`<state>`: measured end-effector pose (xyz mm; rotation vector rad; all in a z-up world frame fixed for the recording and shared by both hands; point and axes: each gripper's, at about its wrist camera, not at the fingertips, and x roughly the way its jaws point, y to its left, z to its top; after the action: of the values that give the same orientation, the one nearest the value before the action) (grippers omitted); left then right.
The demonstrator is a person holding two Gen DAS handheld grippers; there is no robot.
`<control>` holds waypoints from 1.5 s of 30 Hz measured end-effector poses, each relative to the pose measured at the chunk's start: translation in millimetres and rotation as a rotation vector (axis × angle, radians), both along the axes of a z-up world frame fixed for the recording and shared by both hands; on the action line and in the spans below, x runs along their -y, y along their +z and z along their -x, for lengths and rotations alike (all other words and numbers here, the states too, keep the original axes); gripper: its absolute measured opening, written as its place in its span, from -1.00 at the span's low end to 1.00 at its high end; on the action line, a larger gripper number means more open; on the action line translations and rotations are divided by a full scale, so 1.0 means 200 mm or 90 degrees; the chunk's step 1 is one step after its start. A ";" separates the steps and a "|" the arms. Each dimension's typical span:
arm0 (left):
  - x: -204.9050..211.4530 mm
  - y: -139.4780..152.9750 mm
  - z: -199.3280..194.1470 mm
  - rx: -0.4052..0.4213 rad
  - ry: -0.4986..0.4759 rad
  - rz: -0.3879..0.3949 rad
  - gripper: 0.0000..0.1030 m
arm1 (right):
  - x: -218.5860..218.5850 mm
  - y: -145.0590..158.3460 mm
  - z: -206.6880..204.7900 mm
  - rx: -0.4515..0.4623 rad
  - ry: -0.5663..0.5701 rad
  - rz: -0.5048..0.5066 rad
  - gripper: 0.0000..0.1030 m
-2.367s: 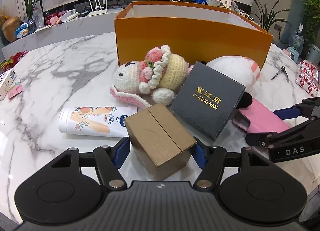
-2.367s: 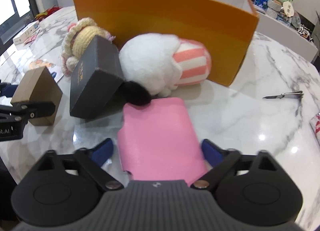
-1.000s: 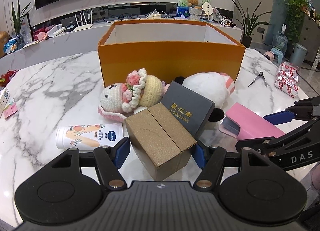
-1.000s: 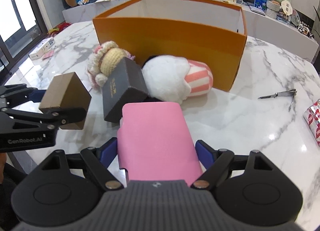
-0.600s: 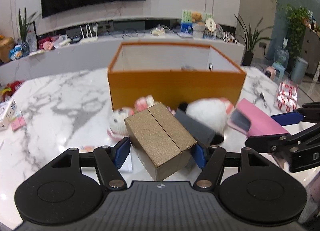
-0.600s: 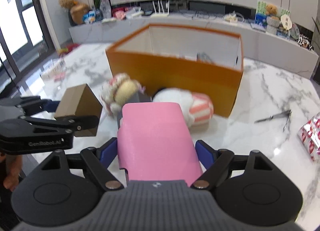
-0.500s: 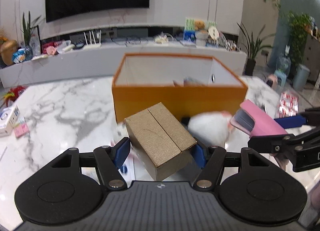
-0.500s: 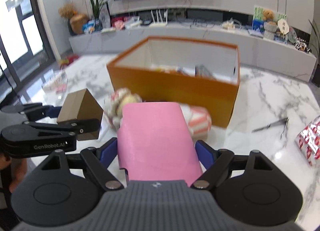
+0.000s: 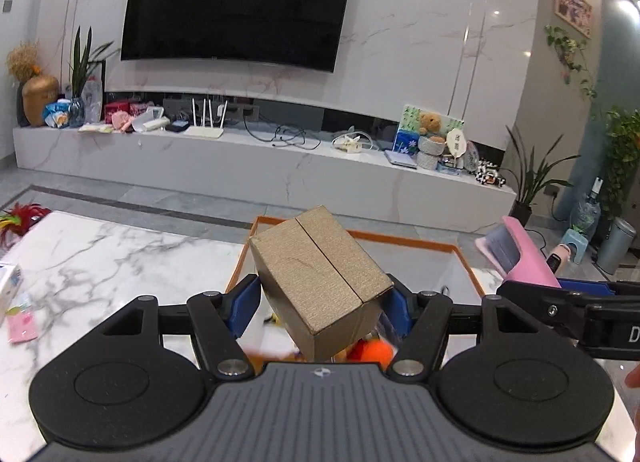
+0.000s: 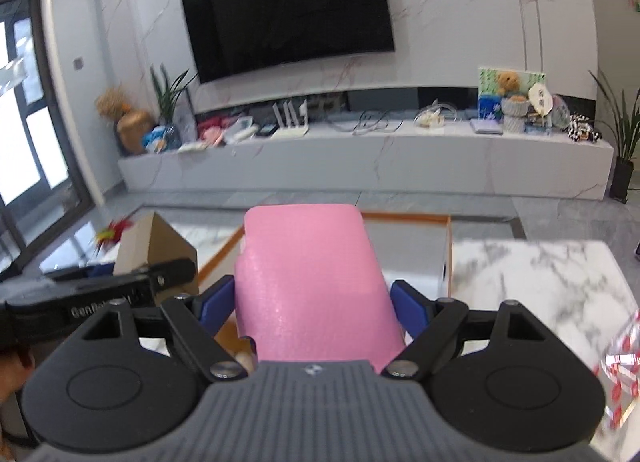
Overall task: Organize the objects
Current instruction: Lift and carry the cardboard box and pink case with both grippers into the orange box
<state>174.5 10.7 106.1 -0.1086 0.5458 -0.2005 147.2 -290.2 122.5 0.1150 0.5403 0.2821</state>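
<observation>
A: Left gripper [image 9: 322, 298] — blue pads clamped on the two sides of the brown cardboard box [image 9: 320, 278]. Box sits tilted, one corner pointing down, seam across the top face. Held in the air above the orange box [image 9: 456, 252].

B: Right side?

A: Right gripper [image 10: 312, 302] is closed on the pink case [image 10: 310, 286], pads against both long edges, case lying flat between the fingers and sticking out forward. It hangs over the orange box too; the orange rim [image 10: 404, 217] shows just past its far end.

B: Anything one camera catches that the other doesn't?

A: Left view sees into the orange box — white inner wall plus a blurred orange ball [image 9: 370, 350] low under the cardboard box. Too smeared to name the rest in there. It also shows the pink case from the side, with a grey end face [image 9: 502, 252]. Right view hides the box interior behind the case, but shows the left gripper side-on with the cardboard box in it [image 10: 154, 250].

B: Surroundings?

A: Marble table [image 9: 100, 262] under everything, small pink and white items at its left edge. Red-white packet [image 10: 618, 366] blurred at the right, right view only. TV [image 9: 236, 2] on the wall behind, long white shelf [image 9: 260, 166] below it.
</observation>
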 end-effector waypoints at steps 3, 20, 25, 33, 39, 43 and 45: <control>0.02 -0.05 -0.22 -0.035 0.010 -0.015 0.47 | 0.01 -0.05 -0.19 -0.021 -0.012 0.000 0.63; 0.29 -0.52 -0.85 -0.243 -0.081 -0.196 0.47 | -0.16 -0.51 -0.80 -0.259 0.196 0.175 0.62; 0.32 -0.53 -0.85 -0.267 -0.094 -0.215 0.47 | -0.17 -0.52 -0.85 -0.284 0.200 0.189 0.63; 0.36 -0.53 -0.92 -0.296 -0.105 -0.241 0.47 | -0.17 -0.51 -0.82 -0.296 0.209 0.194 0.63; 0.38 -0.55 -0.96 -0.318 -0.108 -0.245 0.47 | -0.18 -0.51 -0.84 -0.294 0.208 0.210 0.63; 0.38 -0.57 -0.98 -0.334 -0.109 -0.239 0.45 | -0.18 -0.51 -0.84 -0.294 0.211 0.227 0.63; 0.38 -0.57 -0.98 -0.330 -0.110 -0.245 0.44 | -0.18 -0.51 -0.84 -0.296 0.201 0.230 0.63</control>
<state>371.3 -64.8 -7.6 0.2699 1.1015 -0.2335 315.7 -253.5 20.8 -0.2660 1.0662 0.4641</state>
